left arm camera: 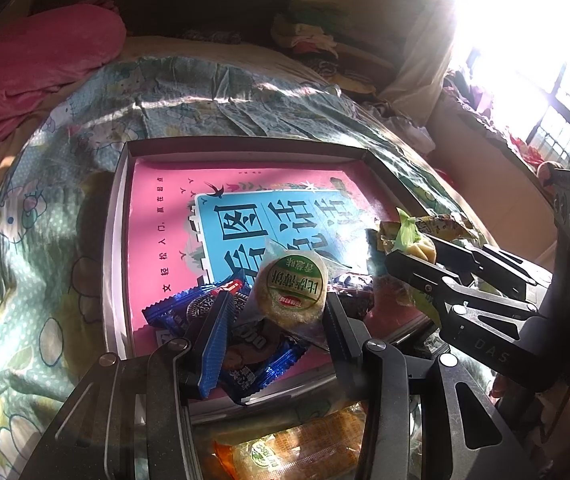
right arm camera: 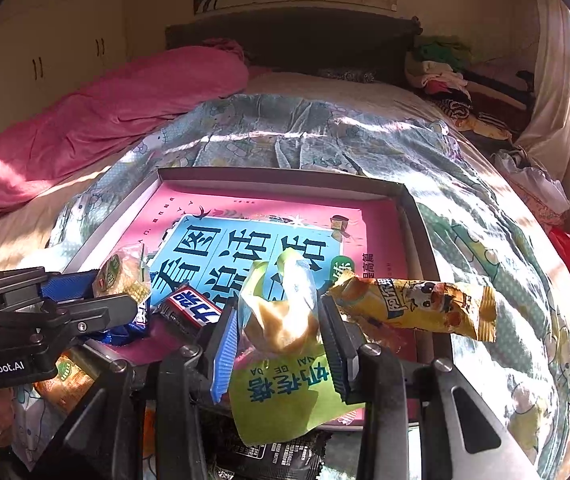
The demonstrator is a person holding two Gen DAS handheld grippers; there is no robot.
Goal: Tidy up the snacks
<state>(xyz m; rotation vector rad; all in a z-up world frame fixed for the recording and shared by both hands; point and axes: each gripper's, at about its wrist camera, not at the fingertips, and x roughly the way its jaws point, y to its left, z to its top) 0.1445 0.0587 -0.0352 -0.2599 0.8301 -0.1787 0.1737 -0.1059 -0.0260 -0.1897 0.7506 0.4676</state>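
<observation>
Grip check: your left hand-held gripper pinches the round green-labelled biscuit; right hand-held gripper pinches the yellow-green pastry pack, both above the tray.

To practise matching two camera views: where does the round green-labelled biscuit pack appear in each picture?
Left wrist: round biscuit pack sits centre, between the left tool fingers.
Right wrist: same pack sits left of centre, at the other tool's tip.
Shared landmark: pink-and-blue book in the tray.

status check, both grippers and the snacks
Left gripper shut on round biscuit pack. Right gripper shut on green-wrapped pastry. Both over tray; loose snacks below.
</observation>
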